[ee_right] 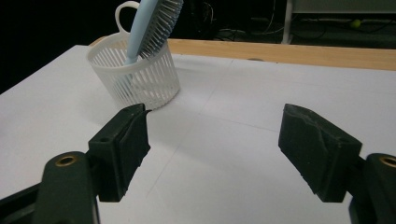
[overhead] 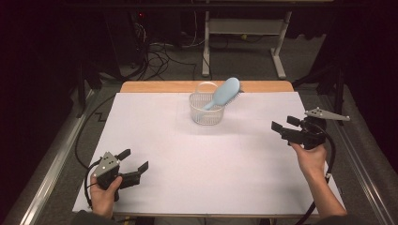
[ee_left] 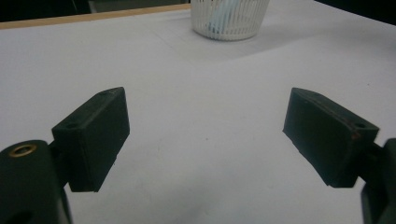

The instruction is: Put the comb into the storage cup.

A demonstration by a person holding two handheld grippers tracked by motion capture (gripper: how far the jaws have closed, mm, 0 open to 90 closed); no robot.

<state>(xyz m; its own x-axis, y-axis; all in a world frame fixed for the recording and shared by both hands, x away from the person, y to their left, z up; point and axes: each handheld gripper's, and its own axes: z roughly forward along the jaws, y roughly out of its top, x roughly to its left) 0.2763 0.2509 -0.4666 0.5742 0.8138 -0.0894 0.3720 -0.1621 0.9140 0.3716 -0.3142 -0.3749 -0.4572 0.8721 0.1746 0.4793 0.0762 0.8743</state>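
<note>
Both claws spread, empty: left claw (overhead: 133,161); right claw (overhead: 283,123); hairbrush (overhead: 224,93) in basket (overhead: 206,115); no readable writing.

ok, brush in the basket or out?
In. The blue hairbrush stands handle-down in the white slotted basket, its head leaning out over the rim; the right gripper view shows the handle behind the slots.

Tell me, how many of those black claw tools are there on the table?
2. The left claw is held at the near left of the white table, jaws open and empty. The right claw is held at the right edge, also open, pointing toward the basket holding a blue hairbrush.
</note>
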